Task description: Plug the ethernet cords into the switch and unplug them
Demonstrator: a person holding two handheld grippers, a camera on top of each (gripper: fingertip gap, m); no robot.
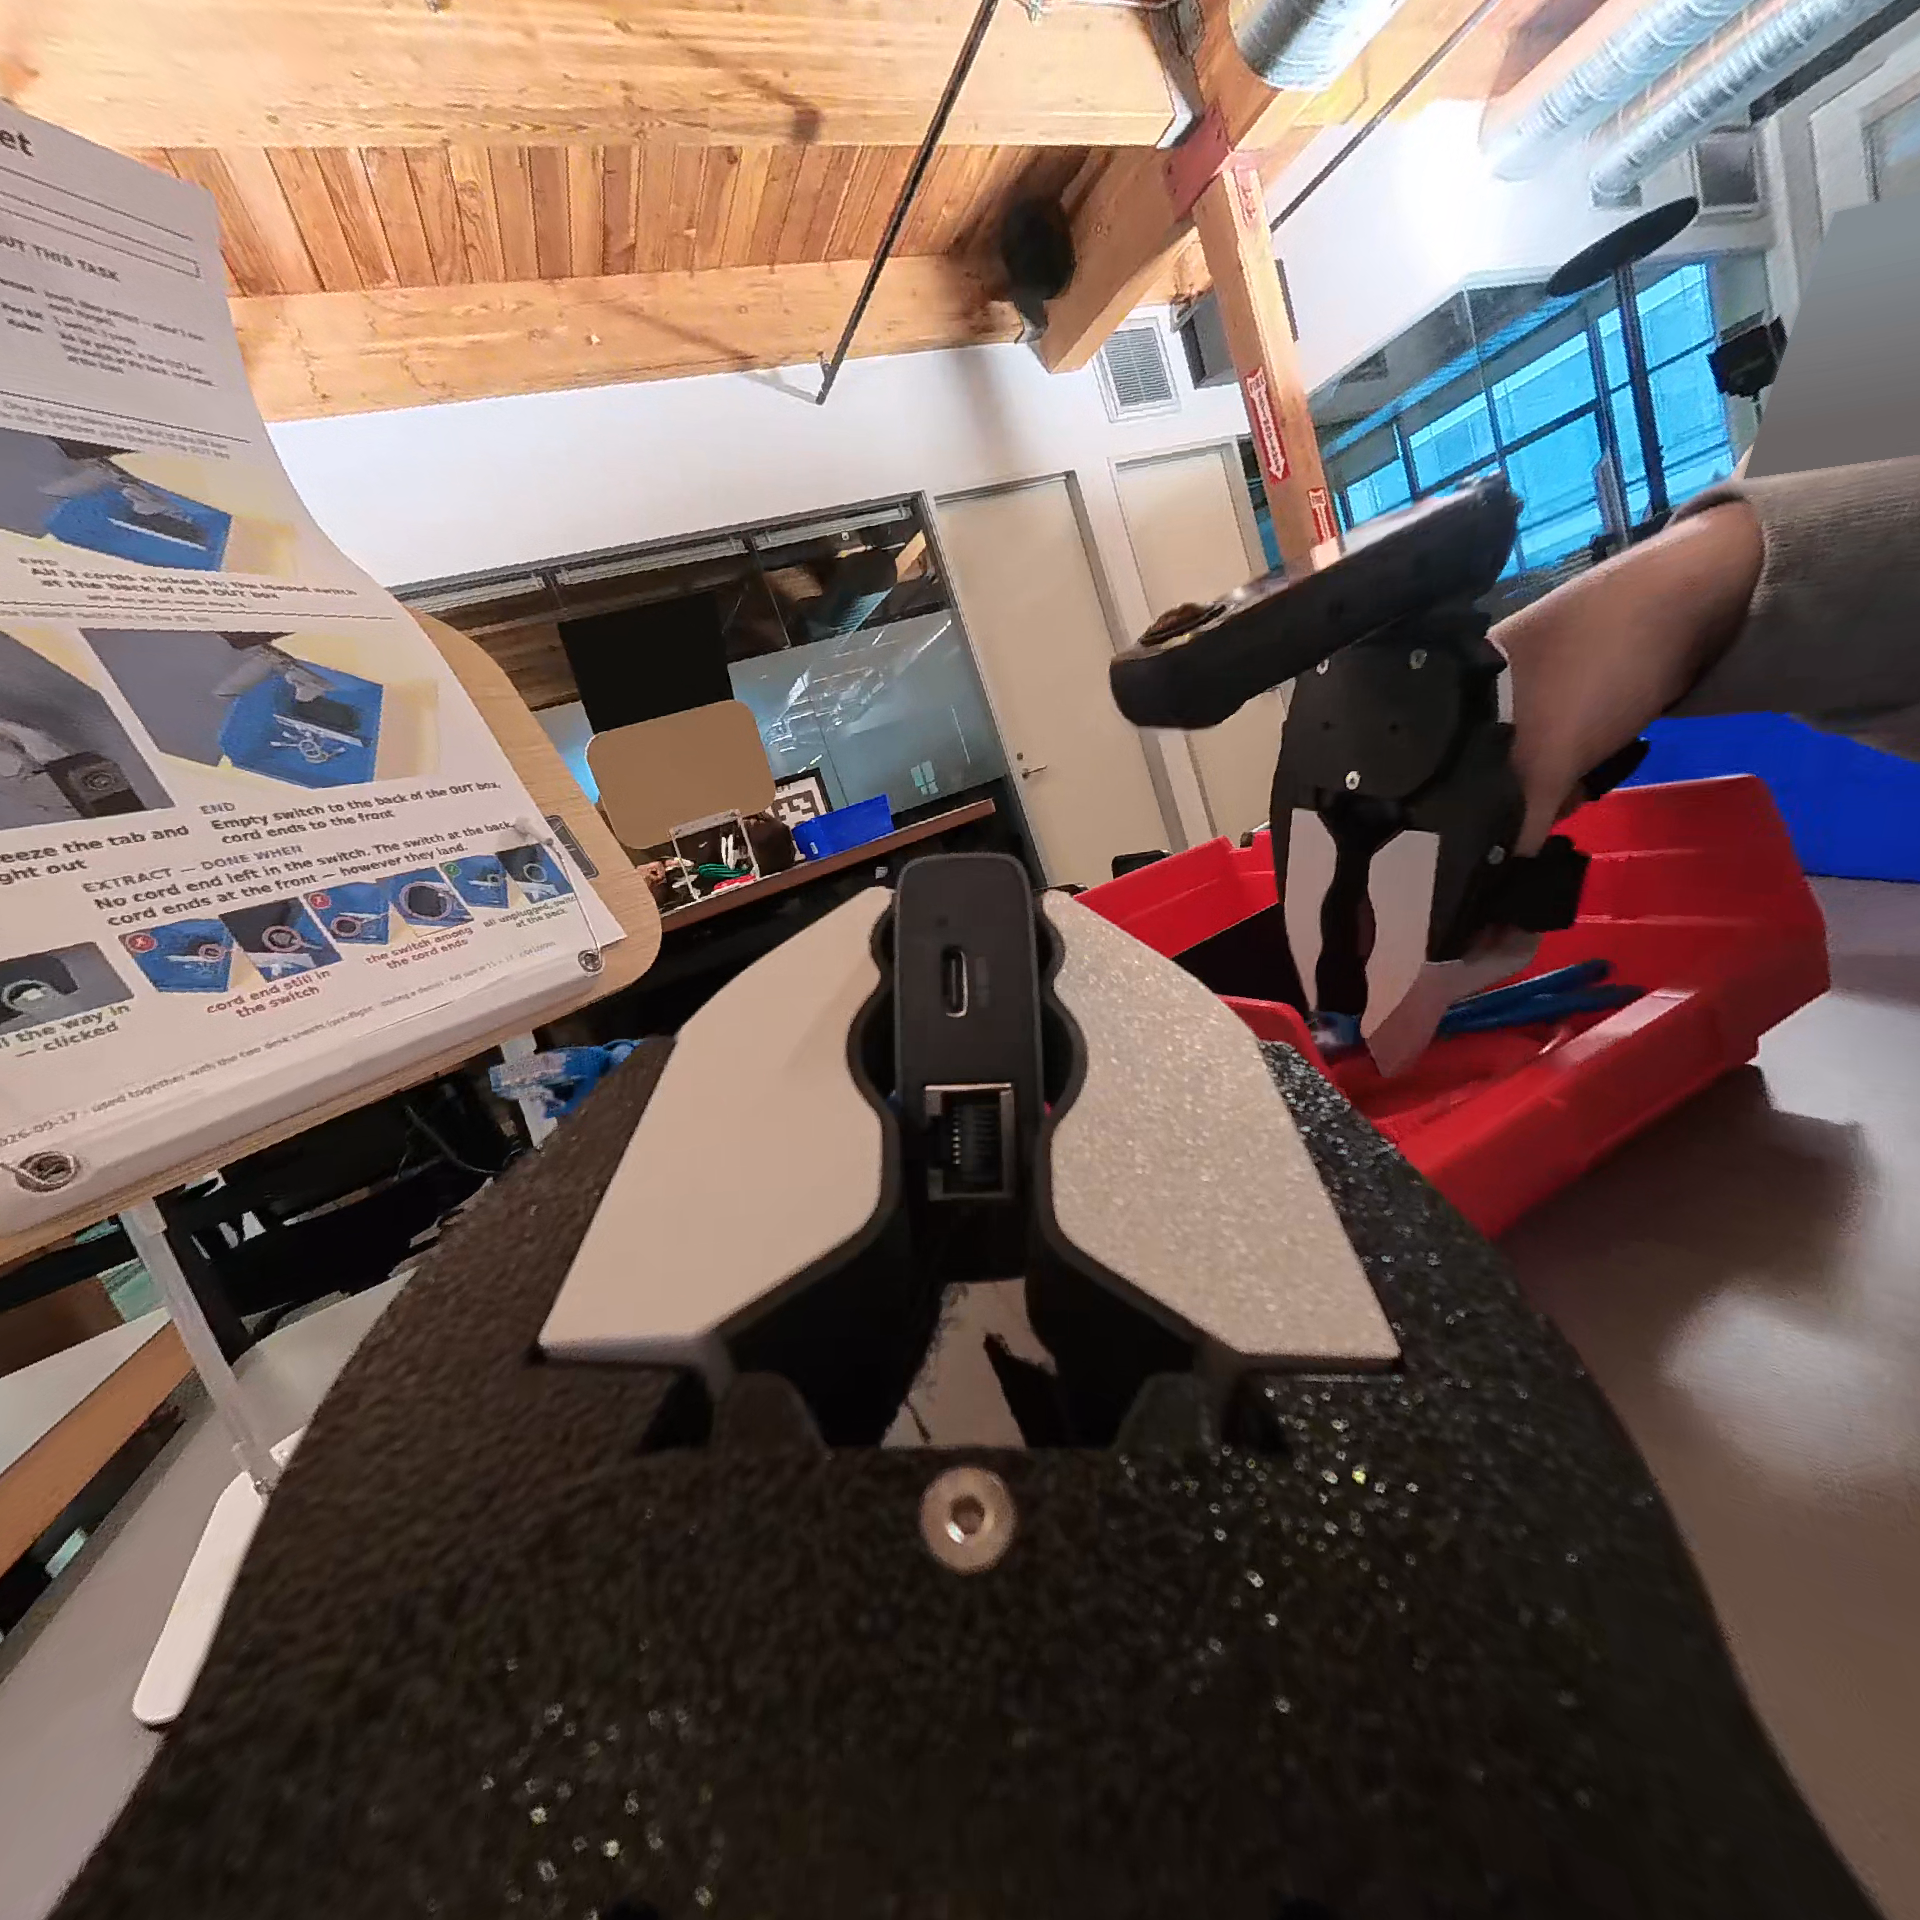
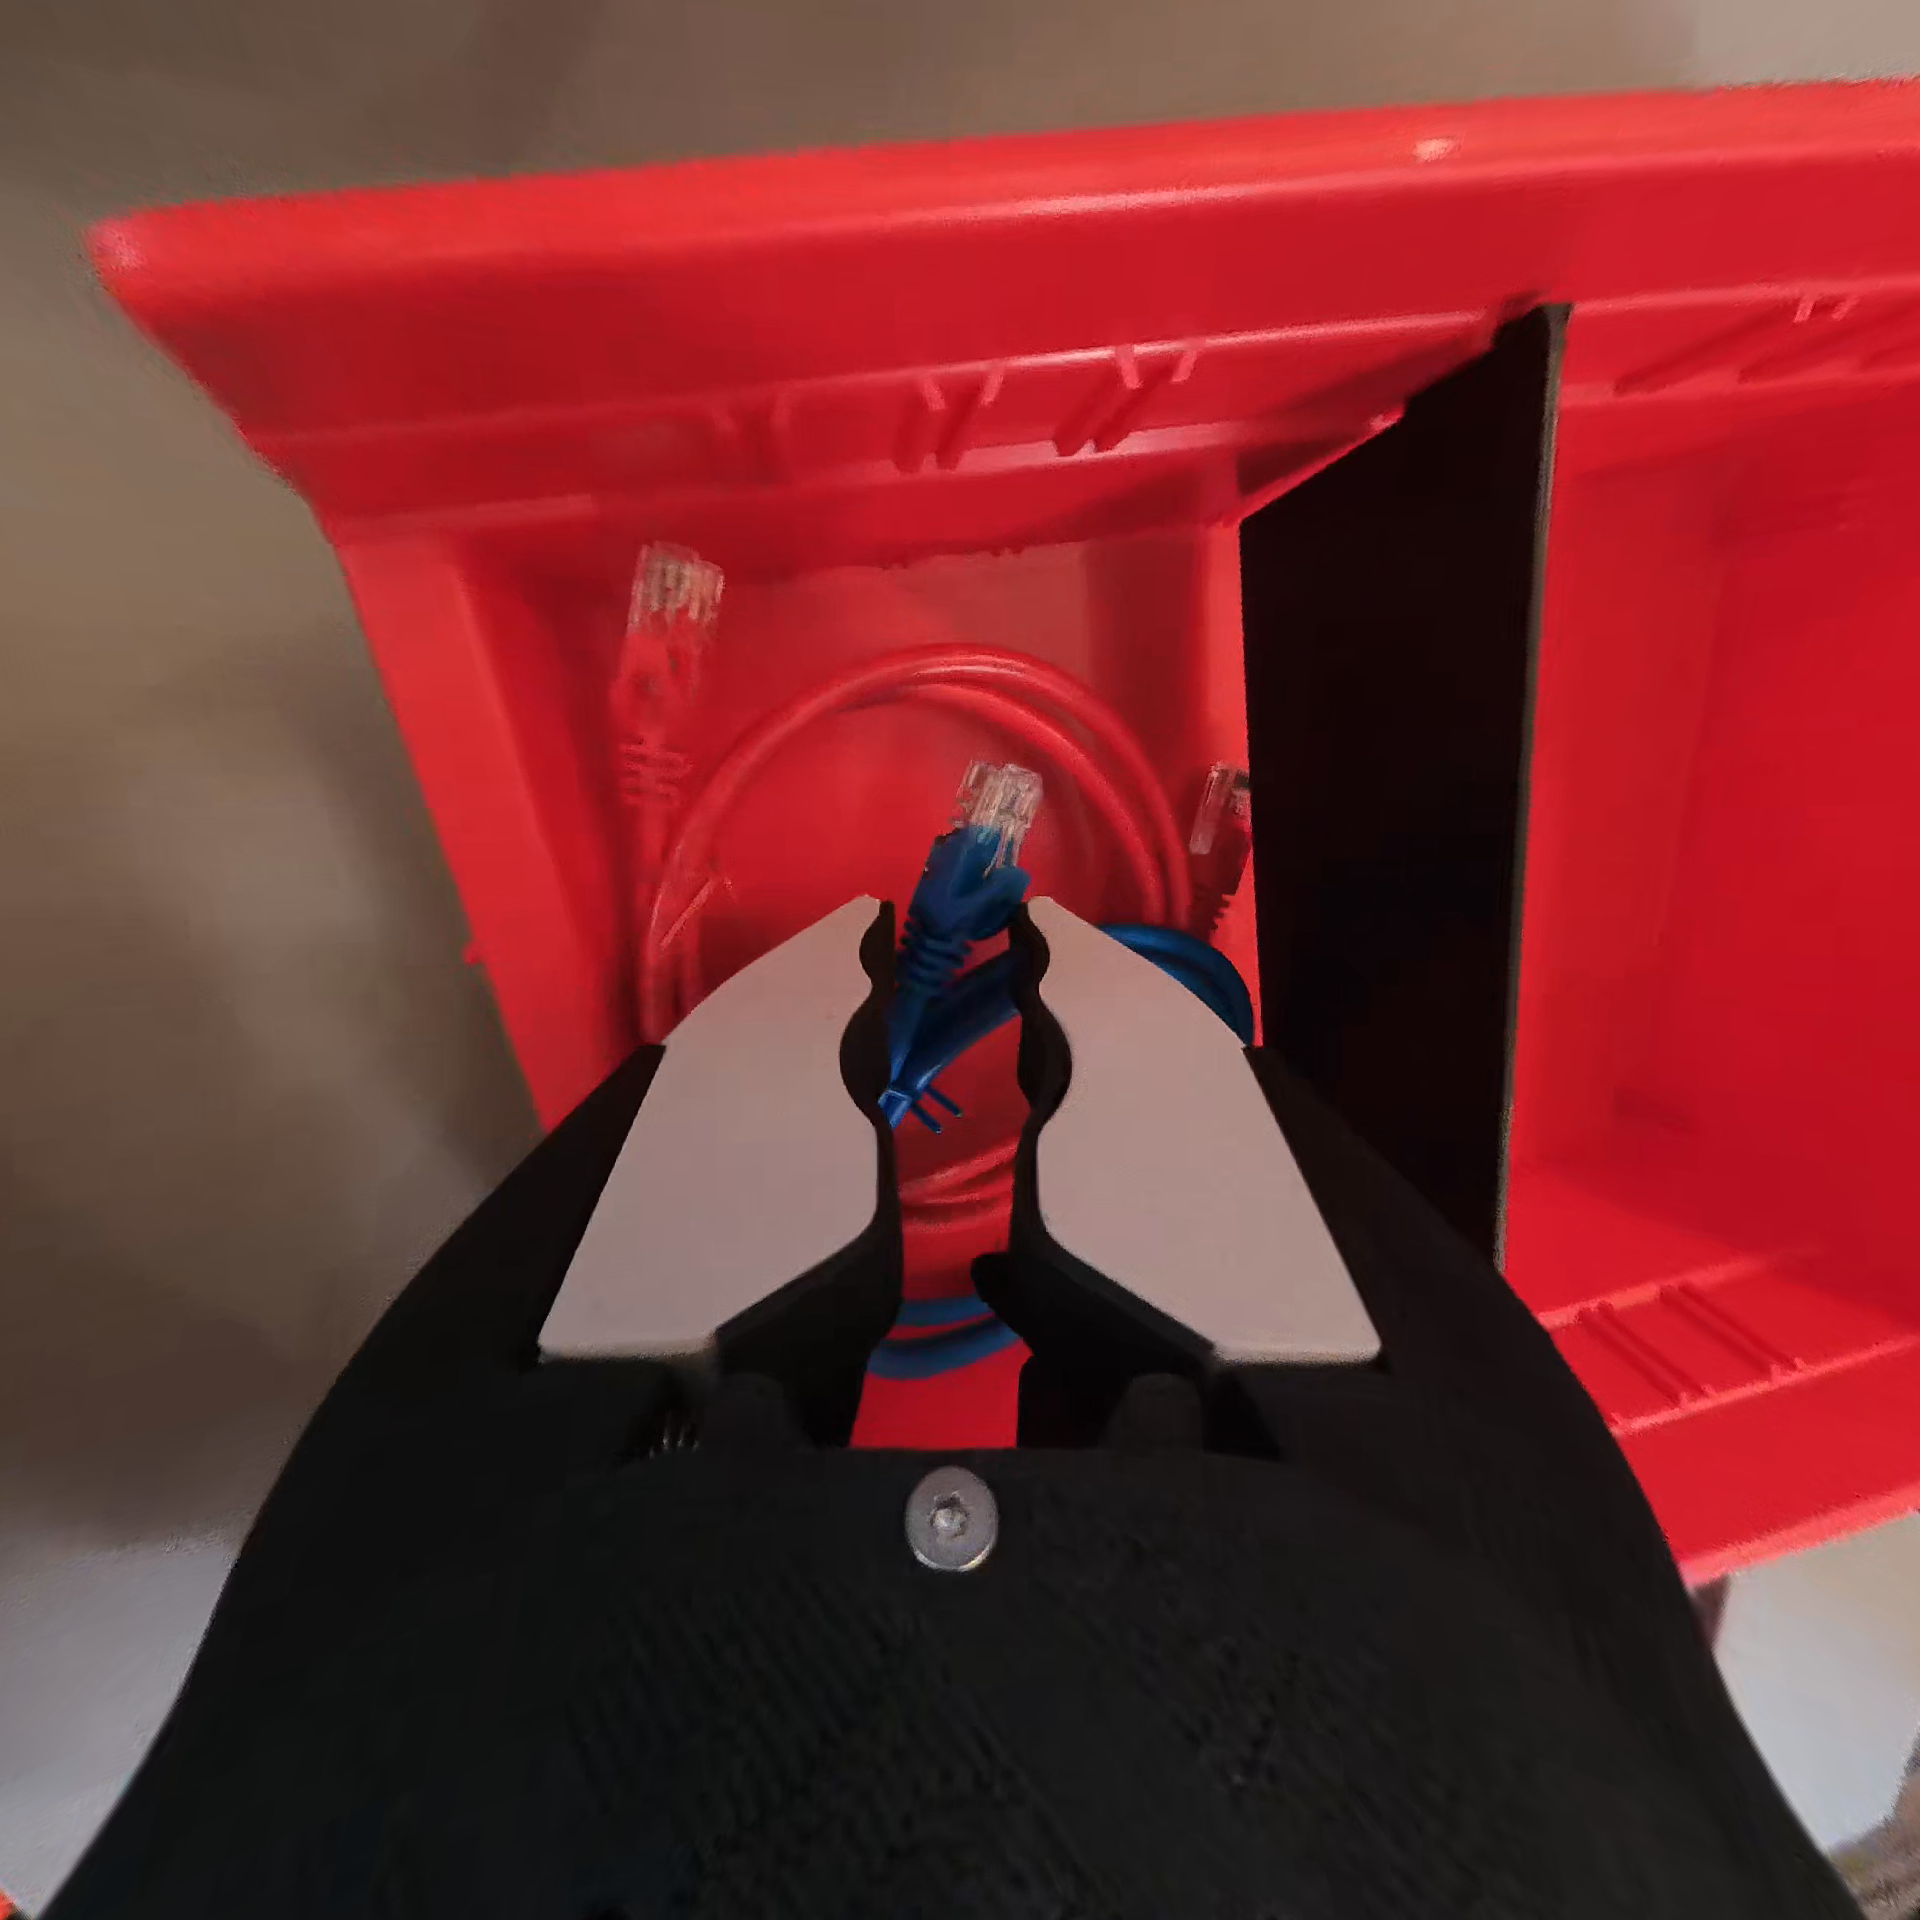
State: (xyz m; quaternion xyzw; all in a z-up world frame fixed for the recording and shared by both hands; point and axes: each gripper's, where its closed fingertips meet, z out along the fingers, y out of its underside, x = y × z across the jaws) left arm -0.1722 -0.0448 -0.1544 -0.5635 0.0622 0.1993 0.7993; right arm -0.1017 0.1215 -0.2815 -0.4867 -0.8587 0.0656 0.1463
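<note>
My left tool (image 1: pixel 966 997) is pinched on a small black adapter (image 1: pixel 968 1039), held upright between the pads with its two sockets facing the camera. My right tool (image 2: pixel 951 914) is down in the red bin (image 2: pixel 727 343), its fingers closed on the blue boot of a blue cable plug (image 2: pixel 961 883); the clear connector tip pokes out past the fingertips.

What worries me is the grip on that plug — it sits near the very tips and slightly askew, so a tug against the coil could twist it or slip it out. The rest of the blue cable (image 2: pixel 1195 966) lies looped on the bin floor beneath the tool, right over a coiled red cable (image 2: pixel 935 675); I judge the loops could snag and drag the red one along. The adapter is smooth and held only by its sides, so any sideways push could pivot it.

A black divider (image 2: pixel 1392 779) stands just right of the cables, leaving little room on that side. A blue bin (image 1: pixel 1808 790) sits behind the red one on the brown surface (image 1: pixel 1714 1351), and a printed sheet on a wooden stand (image 1: pixel 260 727) rises at my left.
</note>
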